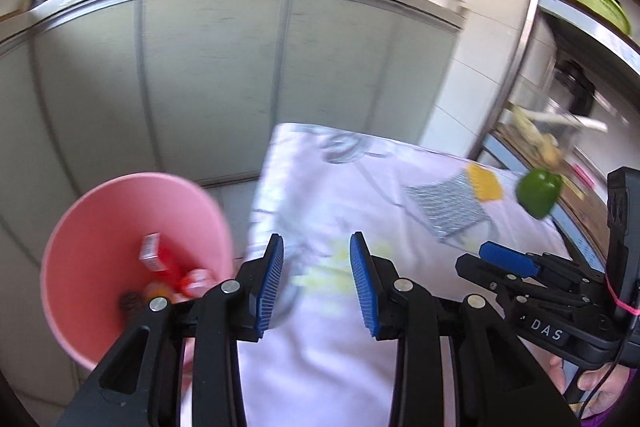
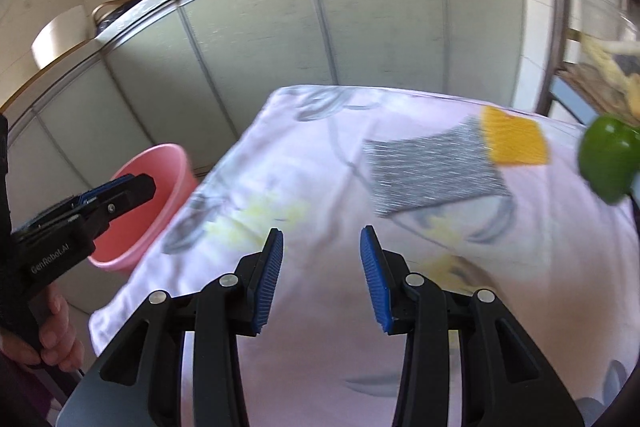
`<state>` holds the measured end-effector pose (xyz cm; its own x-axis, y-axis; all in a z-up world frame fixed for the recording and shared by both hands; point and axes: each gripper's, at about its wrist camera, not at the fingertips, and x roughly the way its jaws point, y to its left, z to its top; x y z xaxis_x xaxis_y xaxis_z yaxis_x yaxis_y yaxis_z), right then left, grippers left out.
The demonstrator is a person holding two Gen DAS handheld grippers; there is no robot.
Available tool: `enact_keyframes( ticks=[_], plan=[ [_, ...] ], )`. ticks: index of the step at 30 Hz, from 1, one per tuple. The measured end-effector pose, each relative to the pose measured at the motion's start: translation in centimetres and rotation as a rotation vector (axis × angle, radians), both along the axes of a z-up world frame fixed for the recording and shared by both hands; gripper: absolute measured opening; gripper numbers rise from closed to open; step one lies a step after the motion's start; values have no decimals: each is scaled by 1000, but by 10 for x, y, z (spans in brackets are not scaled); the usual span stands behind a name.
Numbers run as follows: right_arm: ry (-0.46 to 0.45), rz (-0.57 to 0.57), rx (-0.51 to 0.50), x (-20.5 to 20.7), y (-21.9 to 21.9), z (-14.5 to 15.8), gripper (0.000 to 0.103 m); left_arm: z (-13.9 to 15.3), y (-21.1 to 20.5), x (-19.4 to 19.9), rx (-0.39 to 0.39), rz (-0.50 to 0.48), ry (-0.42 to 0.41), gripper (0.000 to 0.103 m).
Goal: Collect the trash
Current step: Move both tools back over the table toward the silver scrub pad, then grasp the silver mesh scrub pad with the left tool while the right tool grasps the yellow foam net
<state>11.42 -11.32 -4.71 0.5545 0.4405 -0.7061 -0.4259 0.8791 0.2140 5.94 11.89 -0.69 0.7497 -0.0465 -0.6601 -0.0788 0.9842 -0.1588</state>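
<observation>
Pink plastic bin [image 1: 132,259], ribbed blue-padded left gripper [image 1: 316,287] and right gripper [image 2: 322,279] parted, empty.

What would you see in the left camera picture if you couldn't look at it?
An open, empty hand-held gripper over a pale flowered cloth. Left of it, a pink bin holds red packets. Farther right on the cloth lie a silver-and-yellow wrapper and a green pepper.
</observation>
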Motion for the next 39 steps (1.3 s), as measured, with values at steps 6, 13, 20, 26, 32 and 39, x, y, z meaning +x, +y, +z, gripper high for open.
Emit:
enact_keyframes(
  ticks=[6, 13, 20, 26, 32, 39],
  plan=[
    [8, -101, -4, 8, -44, -6, 41, -4, -47, 34, 4, -162, 36, 34],
    [25, -187, 21, 18, -79, -12, 41, -17, -94, 73, 25, -274, 80, 41],
    [42, -231, 38, 26, -98, -19, 41, -45, -111, 120, -19, -234, 146, 41],
    [52, -269, 40, 38, -110, -23, 41, -71, -121, 149, -40, -170, 218, 41],
    [50, -291, 41, 54, -118, -25, 41, -76, -132, 150, -5, -158, 174, 18],
    [52, -287, 84, 85, -119, -21, 41, -61, -126, 132, -26, -171, 112, 5]
  ],
)
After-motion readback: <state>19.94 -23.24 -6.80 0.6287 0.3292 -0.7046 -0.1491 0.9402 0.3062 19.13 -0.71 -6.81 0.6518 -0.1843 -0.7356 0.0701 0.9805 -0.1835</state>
